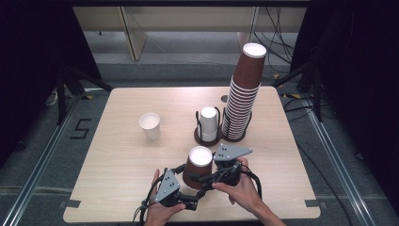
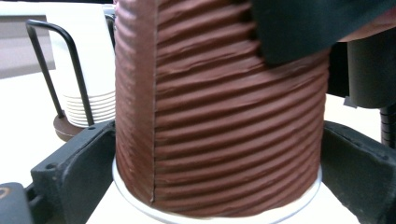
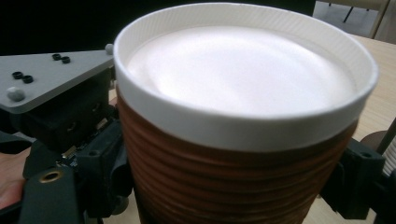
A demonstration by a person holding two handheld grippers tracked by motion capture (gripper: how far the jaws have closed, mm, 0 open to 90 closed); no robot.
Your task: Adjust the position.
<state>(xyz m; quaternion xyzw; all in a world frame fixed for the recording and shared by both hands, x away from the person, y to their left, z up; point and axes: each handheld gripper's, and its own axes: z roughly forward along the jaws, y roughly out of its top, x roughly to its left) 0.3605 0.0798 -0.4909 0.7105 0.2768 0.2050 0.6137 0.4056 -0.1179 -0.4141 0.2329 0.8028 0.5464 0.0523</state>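
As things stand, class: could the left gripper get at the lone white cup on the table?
Probably not yet: the left gripper is shut on the brown cup. Once freed, bare table lies between it and the white cup.

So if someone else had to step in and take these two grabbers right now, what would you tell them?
Left gripper: jaws on either side of the brown cup, low, near its rim.
Right gripper: jaws around the same cup, higher up.
The cup stands upside down at the table's near edge.
Behind it: a tall stack of brown cups, a holder of white cups, one white cup standing alone to the left.
Done: both grippers are on the cup. Left: probably turning it upright or placing it; I can't tell which.
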